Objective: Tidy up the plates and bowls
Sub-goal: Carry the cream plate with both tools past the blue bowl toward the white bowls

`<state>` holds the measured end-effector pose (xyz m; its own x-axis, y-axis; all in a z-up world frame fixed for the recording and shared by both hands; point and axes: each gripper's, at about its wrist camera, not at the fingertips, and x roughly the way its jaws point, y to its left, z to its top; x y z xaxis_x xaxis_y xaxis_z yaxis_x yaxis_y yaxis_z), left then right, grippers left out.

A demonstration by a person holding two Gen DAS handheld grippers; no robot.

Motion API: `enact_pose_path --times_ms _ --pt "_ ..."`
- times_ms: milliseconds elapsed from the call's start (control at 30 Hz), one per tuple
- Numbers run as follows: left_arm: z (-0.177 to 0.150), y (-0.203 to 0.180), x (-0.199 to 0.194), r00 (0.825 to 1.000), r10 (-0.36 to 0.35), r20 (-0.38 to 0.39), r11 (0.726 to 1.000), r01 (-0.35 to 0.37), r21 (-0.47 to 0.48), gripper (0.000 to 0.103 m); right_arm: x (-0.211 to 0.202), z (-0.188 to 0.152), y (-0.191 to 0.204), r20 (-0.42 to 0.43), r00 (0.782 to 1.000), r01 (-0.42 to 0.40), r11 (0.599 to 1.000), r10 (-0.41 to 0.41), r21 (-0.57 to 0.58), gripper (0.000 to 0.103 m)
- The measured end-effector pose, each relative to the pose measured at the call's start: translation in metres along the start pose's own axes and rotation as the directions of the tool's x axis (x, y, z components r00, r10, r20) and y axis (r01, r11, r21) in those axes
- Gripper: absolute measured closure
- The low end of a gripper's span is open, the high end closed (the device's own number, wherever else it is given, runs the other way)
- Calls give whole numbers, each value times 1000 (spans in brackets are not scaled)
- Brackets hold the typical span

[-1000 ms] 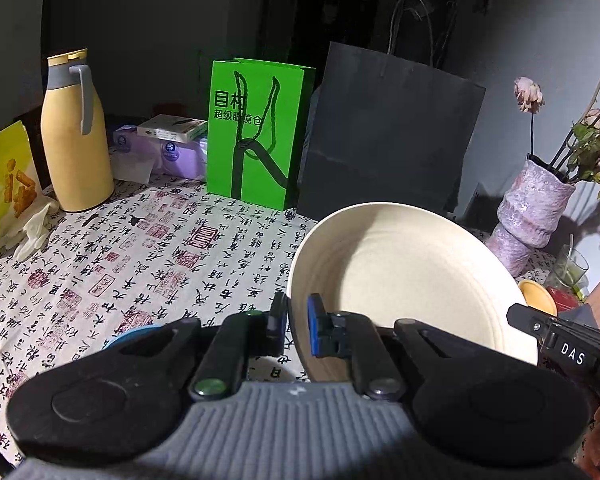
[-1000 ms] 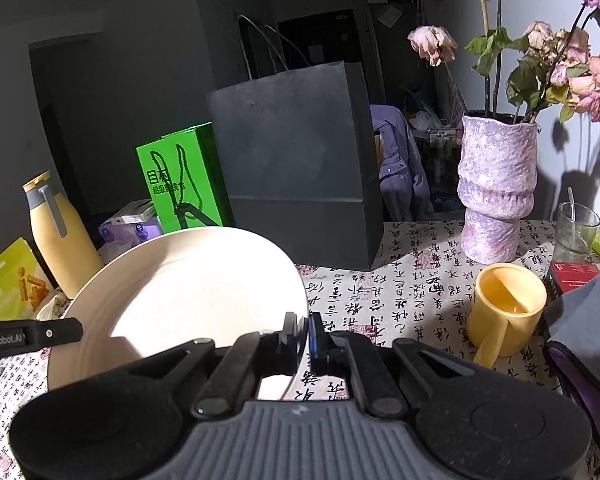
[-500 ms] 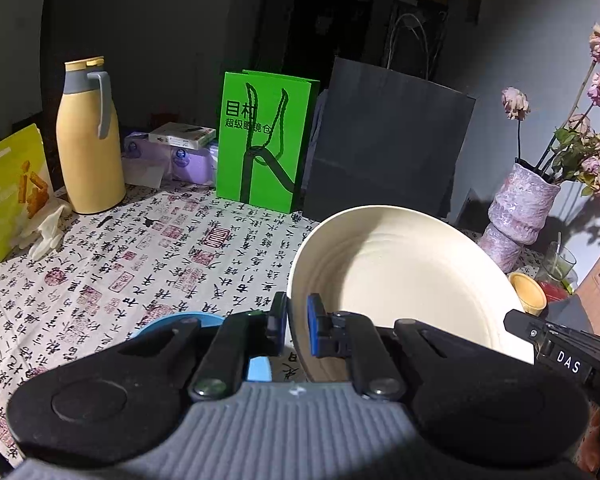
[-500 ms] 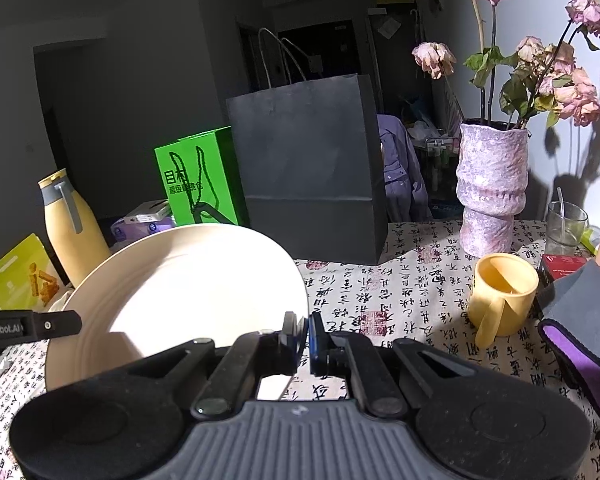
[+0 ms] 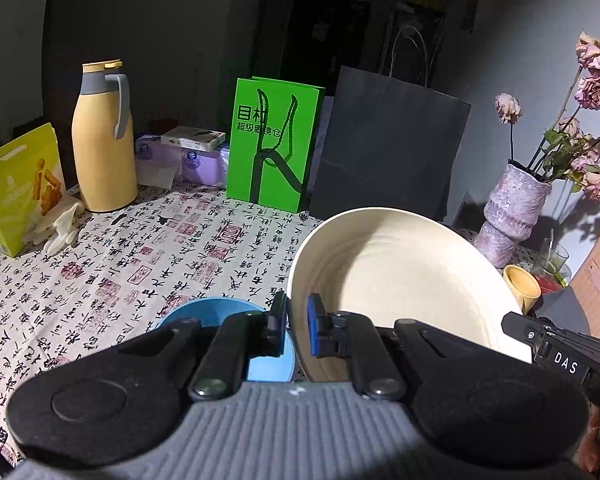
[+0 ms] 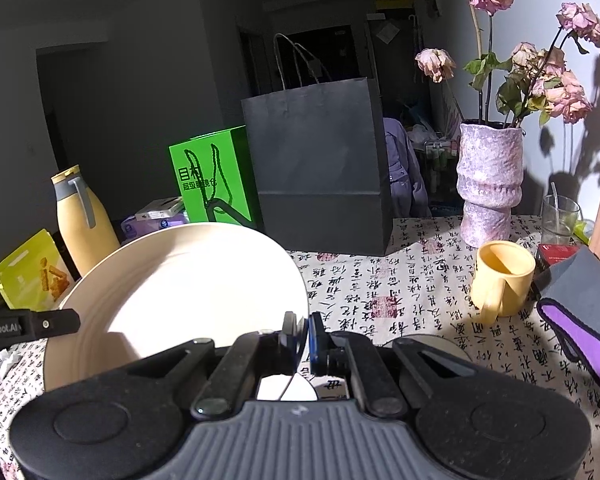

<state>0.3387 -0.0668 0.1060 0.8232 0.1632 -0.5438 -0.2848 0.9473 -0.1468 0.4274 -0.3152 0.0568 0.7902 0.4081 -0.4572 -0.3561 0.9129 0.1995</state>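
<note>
Both my tongs clamp one cream plate, held tilted above the worktop.

My left tongs (image 5: pixel 297 322) are clenched on the cream plate (image 5: pixel 400 276) at its left rim; my right tongs (image 6: pixel 303 334) are clenched on the plate's right rim. The plate is off the worktop (image 5: pixel 140 256), its face toward me. A blue bowl (image 5: pixel 220 312) sits on the worktop just below and left of the left tongs, partly hidden by them. Behind: a green bag (image 5: pixel 274 146), a black bag (image 5: pixel 384 152), a yellow jug (image 5: pixel 102 140) far left. On the right, a yellow mug (image 6: pixel 502 276) stands near a purple vase (image 6: pixel 488 184), apart from the plate.
</note>
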Motion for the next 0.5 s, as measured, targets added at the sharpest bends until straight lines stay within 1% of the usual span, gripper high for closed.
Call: enact_pose_path --times_ms 333,500 --pt "-10 15 -20 1000 -23 6 1000 23 -3 92 -21 -14 15 10 1000 15 1000 -15 -2 97" --pt "-15 24 -32 999 -33 29 999 33 -6 92 -31 -19 23 20 1000 14 1000 -14 1 97"
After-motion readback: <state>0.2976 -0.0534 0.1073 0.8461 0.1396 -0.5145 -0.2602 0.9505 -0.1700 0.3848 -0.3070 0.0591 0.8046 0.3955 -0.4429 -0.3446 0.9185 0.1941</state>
